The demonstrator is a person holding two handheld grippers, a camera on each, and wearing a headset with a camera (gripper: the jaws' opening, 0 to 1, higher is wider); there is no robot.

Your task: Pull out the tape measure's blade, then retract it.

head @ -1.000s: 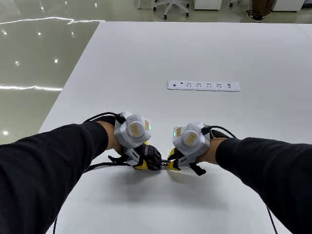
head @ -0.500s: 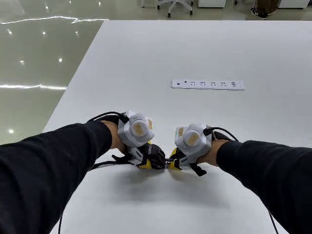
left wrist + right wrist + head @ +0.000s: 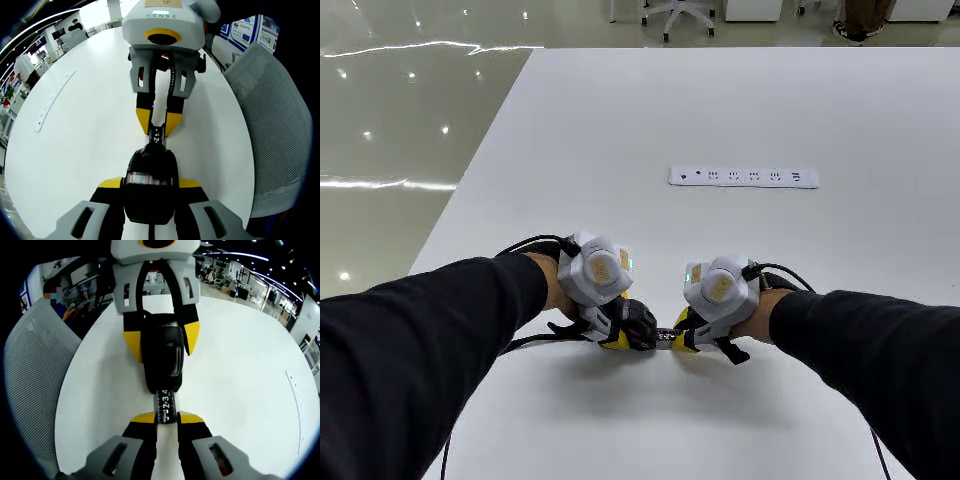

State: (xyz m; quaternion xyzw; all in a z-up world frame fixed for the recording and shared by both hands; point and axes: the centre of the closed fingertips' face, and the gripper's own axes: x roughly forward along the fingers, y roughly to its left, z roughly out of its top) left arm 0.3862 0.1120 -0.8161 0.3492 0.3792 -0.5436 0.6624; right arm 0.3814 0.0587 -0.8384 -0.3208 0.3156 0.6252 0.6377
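Two grips set: left gripper [image 3: 150, 184] clamps the tape measure [image 3: 150, 165] case near the tabletop's [image 3: 720, 100] near edge; right gripper [image 3: 167, 418] pinches the blade [image 3: 165, 402] tip. Pull-out looks barely begun, only a short stub out. Next: draw right straight away, hold case steady.

Table [image 3: 620, 120]: white, plain rectangular top; left and far edges show against glossy floor [image 3: 390, 130].
On it: white power strip [image 3: 743, 177], flat, mid-table, long side parallel to far edge.
Black cable [image 3: 525, 342], lying at near side, toward left edge.
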